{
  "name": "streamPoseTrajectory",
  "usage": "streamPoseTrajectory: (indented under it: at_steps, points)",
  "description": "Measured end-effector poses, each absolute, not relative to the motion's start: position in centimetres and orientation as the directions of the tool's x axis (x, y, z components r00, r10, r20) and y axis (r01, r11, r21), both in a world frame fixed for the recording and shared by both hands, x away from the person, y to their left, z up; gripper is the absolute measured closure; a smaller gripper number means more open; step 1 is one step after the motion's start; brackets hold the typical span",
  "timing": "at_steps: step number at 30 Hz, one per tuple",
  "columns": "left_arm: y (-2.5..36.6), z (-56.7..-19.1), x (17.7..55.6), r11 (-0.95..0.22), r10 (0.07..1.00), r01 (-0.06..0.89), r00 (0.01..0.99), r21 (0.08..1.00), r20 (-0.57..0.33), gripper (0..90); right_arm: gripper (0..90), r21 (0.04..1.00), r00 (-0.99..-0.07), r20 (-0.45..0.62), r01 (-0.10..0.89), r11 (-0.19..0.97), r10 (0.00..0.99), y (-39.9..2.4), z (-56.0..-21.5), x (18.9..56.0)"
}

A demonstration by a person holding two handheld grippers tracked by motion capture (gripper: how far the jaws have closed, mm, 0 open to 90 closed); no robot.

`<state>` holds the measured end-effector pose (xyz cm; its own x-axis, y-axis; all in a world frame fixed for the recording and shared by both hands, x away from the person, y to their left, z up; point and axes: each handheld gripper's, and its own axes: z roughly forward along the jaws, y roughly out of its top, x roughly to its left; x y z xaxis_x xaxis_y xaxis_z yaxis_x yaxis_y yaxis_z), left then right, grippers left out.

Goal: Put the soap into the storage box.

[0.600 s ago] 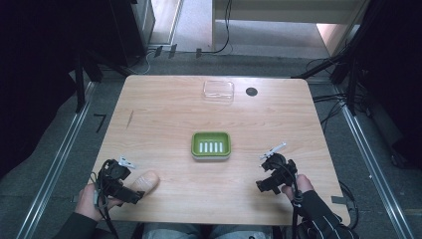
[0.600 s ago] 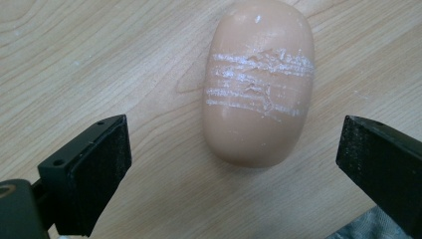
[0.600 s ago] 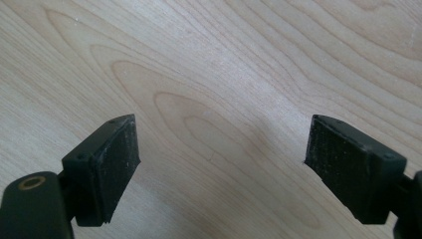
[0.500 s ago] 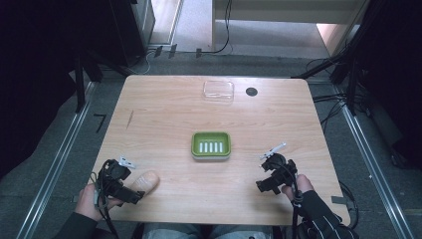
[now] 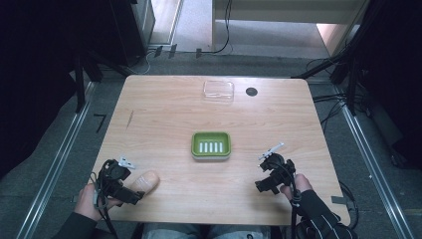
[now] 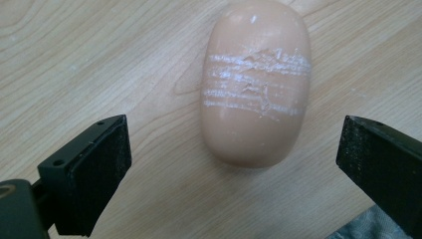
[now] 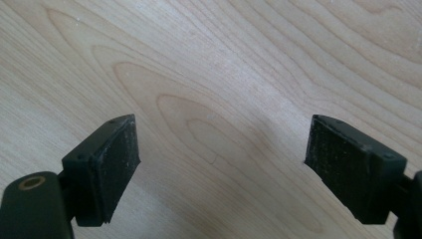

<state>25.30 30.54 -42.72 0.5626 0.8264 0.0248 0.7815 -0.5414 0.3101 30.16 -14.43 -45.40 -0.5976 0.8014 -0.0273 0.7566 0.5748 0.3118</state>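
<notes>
With your left gripper (image 6: 234, 164) spread wide before the peach soap bar (image 6: 256, 82) on the table's (image 5: 169, 109) near-left corner, centre its jaws across the bar's width; your right gripper (image 7: 221, 169) stands open, empty.

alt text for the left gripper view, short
A peach-coloured oval soap bar, scored with white scratch lines across its middle, lies on the wooden table just ahead of the left gripper. The two black jaws stand wide open, one either side of the bar's near end, not touching it.
</notes>
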Motion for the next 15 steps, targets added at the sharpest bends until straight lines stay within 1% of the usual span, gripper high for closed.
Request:
streamPoseTrajectory:
  at_steps: [12,15]
  points:
    - [30.42,-42.52,25.26,-0.552,0.822,0.773,0.568,0.313,0.046,1.5,14.1,0.312,-0.605,-0.03,0.751,0.582,0.796,-14.35,-45.41,30.16]
    - [30.45,-42.52,25.39,-0.548,0.823,0.774,0.567,0.317,0.037,1.5,14.1,0.309,-0.607,-0.027,0.751,0.584,0.794,-14.27,-45.44,30.19]
